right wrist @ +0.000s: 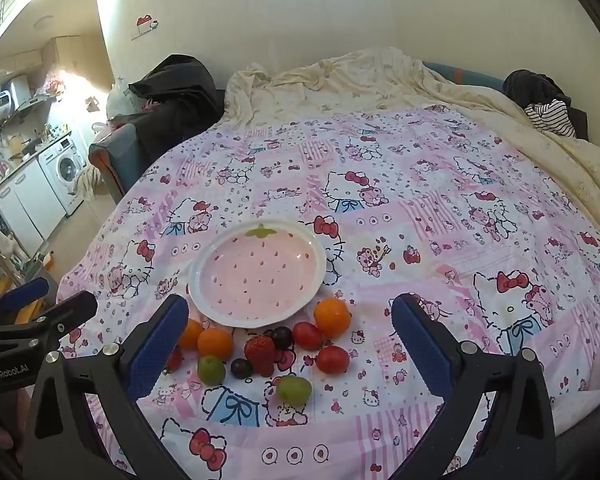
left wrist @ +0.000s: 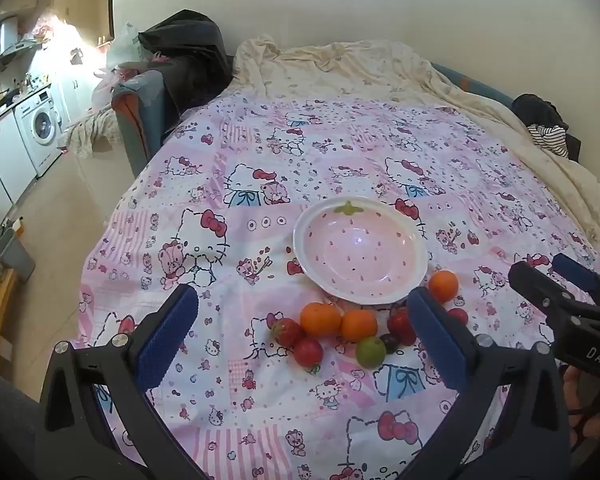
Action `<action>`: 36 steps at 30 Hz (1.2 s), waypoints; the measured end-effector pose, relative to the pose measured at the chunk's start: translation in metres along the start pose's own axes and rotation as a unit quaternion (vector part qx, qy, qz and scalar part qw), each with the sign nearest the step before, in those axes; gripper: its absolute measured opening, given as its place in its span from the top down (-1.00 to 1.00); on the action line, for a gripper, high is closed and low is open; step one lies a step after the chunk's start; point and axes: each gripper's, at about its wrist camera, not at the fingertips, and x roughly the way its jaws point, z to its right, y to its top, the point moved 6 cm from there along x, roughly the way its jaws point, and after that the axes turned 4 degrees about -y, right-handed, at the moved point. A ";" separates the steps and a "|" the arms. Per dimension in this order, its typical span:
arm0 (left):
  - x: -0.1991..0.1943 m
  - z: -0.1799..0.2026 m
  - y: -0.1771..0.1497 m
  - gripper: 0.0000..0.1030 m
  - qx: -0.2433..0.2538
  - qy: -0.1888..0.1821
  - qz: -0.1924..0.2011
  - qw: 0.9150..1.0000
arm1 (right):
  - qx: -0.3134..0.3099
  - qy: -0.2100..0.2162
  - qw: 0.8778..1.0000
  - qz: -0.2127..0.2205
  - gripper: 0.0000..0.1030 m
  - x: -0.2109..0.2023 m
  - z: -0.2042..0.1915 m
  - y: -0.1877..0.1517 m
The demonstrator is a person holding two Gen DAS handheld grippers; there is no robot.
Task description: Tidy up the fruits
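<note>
A pink strawberry-pattern bowl [left wrist: 360, 254] [right wrist: 258, 274] sits empty on the Hello Kitty cloth. In front of it lie loose fruits: oranges [left wrist: 320, 319] [right wrist: 332, 317], a strawberry [left wrist: 286, 331] [right wrist: 260, 350], red round fruits [left wrist: 308, 352] [right wrist: 332, 359], green ones [left wrist: 370, 352] [right wrist: 294, 389] and dark grapes [right wrist: 242, 368]. My left gripper [left wrist: 304, 340] is open above the fruits, holding nothing. My right gripper [right wrist: 288, 340] is open above the fruits, holding nothing. The right gripper shows at the right edge of the left wrist view [left wrist: 572, 300]; the left gripper shows at the left edge of the right wrist view [right wrist: 32, 320].
A cream blanket [left wrist: 340, 68] is bunched at the far side. Dark clothes [left wrist: 188, 48] lie on a chair at the back left, and more clothes [right wrist: 548, 108] at the back right. A kitchen with a washing machine [left wrist: 40, 132] is at the left, beyond the cloth's edge.
</note>
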 end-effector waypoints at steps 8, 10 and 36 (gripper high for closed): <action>-0.001 -0.004 0.001 -1.00 -0.005 0.001 0.006 1.000 | 0.006 0.005 1.000 0.002 -1.00 0.000 0.000 0.000; -0.001 -0.005 0.001 -1.00 -0.006 0.000 0.007 1.000 | 0.005 0.004 1.000 0.001 -1.00 -0.001 0.000 0.000; -0.004 -0.004 0.002 -1.00 -0.008 0.004 0.012 1.000 | 0.000 0.002 1.000 -0.001 -1.00 0.001 -0.001 -0.002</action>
